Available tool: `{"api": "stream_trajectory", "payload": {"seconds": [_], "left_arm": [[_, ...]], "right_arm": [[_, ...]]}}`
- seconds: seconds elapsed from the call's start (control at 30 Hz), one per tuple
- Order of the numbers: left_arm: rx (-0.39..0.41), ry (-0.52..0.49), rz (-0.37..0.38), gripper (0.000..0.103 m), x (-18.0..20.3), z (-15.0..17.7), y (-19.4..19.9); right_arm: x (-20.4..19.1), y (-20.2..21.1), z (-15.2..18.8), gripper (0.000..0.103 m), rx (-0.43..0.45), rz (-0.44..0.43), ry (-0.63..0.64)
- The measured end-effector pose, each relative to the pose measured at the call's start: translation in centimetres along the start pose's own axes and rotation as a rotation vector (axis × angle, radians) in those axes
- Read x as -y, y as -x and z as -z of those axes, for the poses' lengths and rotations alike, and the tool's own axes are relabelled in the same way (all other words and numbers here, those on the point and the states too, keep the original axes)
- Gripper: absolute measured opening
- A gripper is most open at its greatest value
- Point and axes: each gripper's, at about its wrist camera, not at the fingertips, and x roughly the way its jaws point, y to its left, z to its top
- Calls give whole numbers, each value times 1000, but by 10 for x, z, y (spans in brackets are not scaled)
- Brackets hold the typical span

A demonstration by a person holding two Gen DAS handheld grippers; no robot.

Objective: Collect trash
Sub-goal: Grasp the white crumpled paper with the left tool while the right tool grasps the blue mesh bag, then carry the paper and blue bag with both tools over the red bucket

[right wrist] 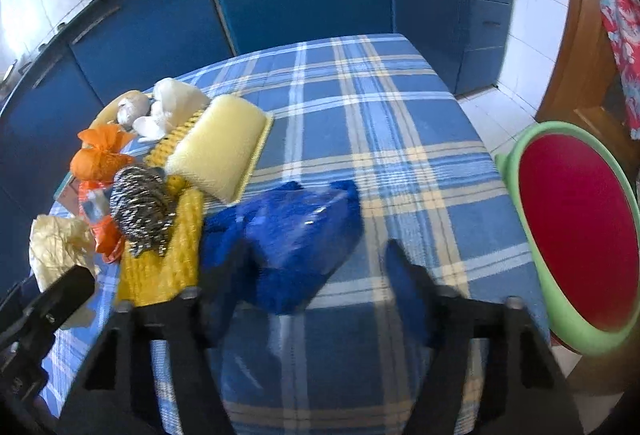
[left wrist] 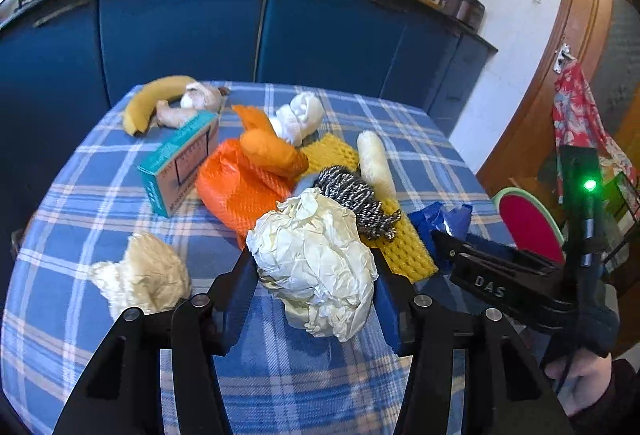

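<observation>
Crumpled paper ball (left wrist: 316, 259) sits near the table's (left wrist: 80, 203) front edge, left gripper (left wrist: 314, 275) jaws closed onto its sides. Light and squashy, so grab mid-bulge. Right gripper (right wrist: 316, 267) jaws gape wide around the blue plastic bag (right wrist: 296, 231), holding nothing. Plaid cloth, blue kitchen cabinets (left wrist: 180, 27) behind.

crumpled white paper ball (left wrist: 316, 259) | between jaws, on cloth || blue plastic wrapper (right wrist: 296, 239) | crumpled, near table edge

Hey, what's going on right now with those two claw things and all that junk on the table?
Left gripper shut on crumpled white paper. Right gripper open, blue plastic bag between its fingers, not clamped. Green-rimmed red bin off the table's right edge, path open.
</observation>
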Motion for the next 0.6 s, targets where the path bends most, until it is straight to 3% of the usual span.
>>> {"api": "stream_trajectory", "payload": {"seconds": [0.03, 0.17, 0.6], "left_arm": [[5, -1, 1, 56, 0, 0, 3], [23, -5, 1, 56, 0, -2, 13], [68, -43, 24, 56, 17, -6, 39]], "right_arm": [[-2, 0, 0, 37, -2, -14, 4], [-7, 5, 3, 21, -5, -27, 8], [10, 71, 16, 18, 120, -45, -38]]}}
